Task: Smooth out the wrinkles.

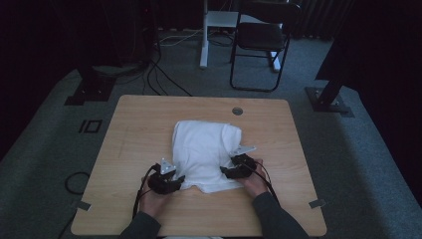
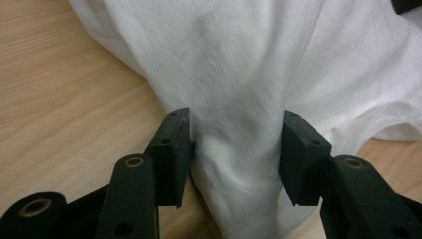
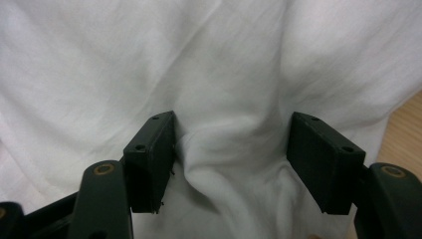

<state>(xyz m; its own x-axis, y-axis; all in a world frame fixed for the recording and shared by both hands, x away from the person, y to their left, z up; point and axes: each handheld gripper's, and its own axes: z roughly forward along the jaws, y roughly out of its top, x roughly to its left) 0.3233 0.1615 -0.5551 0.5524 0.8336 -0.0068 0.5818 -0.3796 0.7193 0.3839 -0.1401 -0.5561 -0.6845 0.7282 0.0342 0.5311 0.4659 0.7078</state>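
While both hands sat at the near edge, the left gripper (image 1: 175,180) at seven o'clock and the right gripper (image 1: 230,172) at five each stood with jaws apart around a raised fold of the white cloth (image 1: 206,147), probably to pinch it; beyond them, the cloth lay bunched at the middle of the table (image 1: 134,129).

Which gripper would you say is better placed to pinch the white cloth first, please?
Probably the left gripper: its open jaws straddle a raised ridge of the white cloth at its edge on the table. The right gripper, also open, straddles a softer, wider fold, so the difference is slight.
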